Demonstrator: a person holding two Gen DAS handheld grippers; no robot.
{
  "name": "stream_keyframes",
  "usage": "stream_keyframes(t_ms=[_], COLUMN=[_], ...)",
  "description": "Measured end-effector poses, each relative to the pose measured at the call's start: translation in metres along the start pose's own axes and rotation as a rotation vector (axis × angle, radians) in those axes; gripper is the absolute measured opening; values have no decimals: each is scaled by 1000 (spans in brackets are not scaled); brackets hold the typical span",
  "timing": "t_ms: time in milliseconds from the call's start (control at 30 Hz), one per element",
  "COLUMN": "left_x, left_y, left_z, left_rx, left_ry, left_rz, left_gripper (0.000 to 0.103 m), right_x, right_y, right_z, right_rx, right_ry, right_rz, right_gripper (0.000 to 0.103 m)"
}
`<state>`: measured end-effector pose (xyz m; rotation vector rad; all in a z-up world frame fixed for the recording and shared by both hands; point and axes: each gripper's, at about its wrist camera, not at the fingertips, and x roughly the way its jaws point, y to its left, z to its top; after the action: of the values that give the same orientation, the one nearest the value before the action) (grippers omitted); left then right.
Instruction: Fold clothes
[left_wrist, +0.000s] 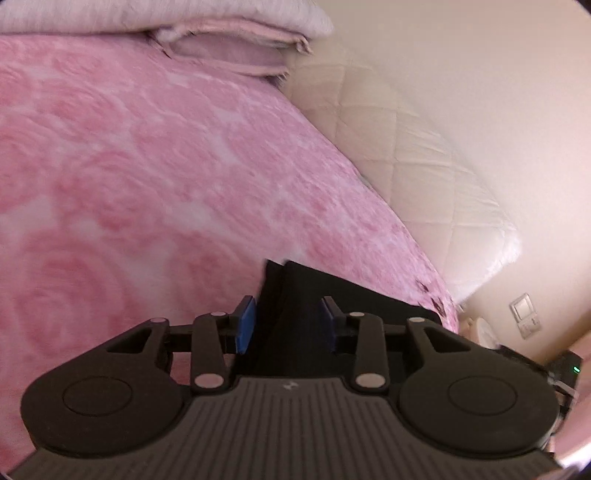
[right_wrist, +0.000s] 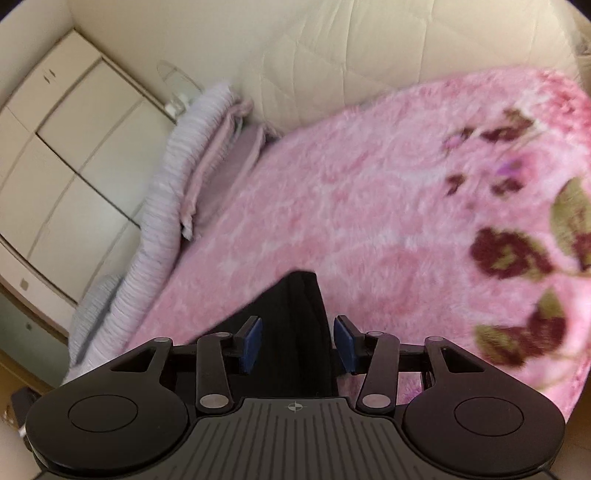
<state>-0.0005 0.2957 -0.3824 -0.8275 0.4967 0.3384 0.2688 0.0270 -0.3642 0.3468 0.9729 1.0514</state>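
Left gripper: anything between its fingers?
Yes: black cloth runs between the left gripper's blue fingers, over the pink blanket. Left wrist view.

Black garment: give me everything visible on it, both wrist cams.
The black garment is plain dark fabric with no visible print or seams; its type cannot be told. In both views a folded corner sticks up between the blue-padded fingers, with gaps beside the pads, so neither the left gripper nor the right gripper visibly clamps it. In the left view it stretches right as a flat band. The pink rose-patterned blanket lies behind it; contact cannot be told.
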Motion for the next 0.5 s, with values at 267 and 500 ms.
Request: stream_keyframes(t_ms=[267,500], left_x=[30,-36], left_y=[1,-18], left_z=[-12,-15], left_rx=[77,132], left_ry=[-20,-90], left_rz=[128,201], left_gripper=[14,12], right_x=[25,-43], right_y=[-14,5], right_z=[-11,-18], right_rx=[-68,-113], right_ry=[-11,-102], right_rz=[-67,-104], right_gripper=[14,38])
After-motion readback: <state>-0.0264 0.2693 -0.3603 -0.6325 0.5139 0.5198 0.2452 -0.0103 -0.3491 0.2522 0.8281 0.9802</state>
